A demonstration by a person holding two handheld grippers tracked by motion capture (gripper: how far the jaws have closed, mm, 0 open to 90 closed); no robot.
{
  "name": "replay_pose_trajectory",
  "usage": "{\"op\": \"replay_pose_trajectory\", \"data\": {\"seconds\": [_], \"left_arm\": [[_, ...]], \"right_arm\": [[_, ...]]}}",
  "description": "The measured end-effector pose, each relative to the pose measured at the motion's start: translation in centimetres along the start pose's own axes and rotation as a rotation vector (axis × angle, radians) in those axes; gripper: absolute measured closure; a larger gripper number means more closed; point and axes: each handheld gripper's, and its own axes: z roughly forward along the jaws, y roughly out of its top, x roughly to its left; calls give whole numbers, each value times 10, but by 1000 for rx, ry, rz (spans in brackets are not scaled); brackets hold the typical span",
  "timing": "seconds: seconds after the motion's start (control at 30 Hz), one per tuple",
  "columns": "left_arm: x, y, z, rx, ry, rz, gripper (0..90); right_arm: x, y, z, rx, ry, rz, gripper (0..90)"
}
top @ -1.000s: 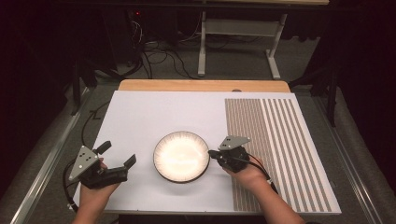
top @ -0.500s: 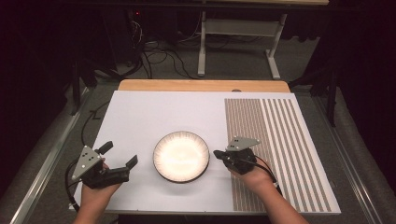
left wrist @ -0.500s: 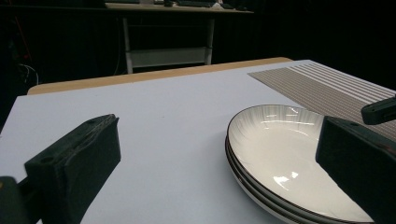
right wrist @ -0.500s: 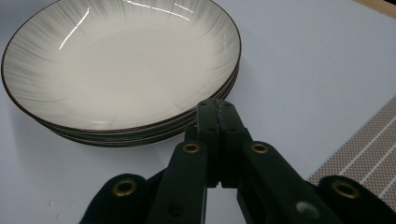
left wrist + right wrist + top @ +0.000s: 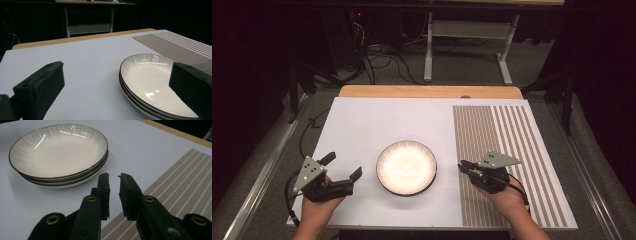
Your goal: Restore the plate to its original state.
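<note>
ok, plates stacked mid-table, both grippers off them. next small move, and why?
Probably ease the right hand-held gripper toward the near rim of the top plate and open it wider. Its jaws stand only slightly apart, aimed at the stack's edge but short of it, and nothing is held. The left hand-held gripper is already wide open beside the stack.

plate stack [image 5: 406, 167] mid-table, bare white board [image 5: 377, 125] around

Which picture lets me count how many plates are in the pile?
The right gripper view: the plates show side-on, three stacked rims visible. The left gripper view shows the layered edges too, partly behind a jaw. The high view looks straight down, so the pile looks like one plate.
</note>
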Motion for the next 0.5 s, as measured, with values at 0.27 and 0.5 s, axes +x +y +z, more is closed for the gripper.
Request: {"op": "replay_pose_trajectory", "data": {"seconds": [0.27,0.5], "left_arm": [[-1,-1,2,11,-3,0,4],[-2,-2,3,17,-12,8,4]], "right_arm": [[-10,-15,-27,-50,-68,42,612],[-21,-28,-49,-171,-113,122,221]]}}
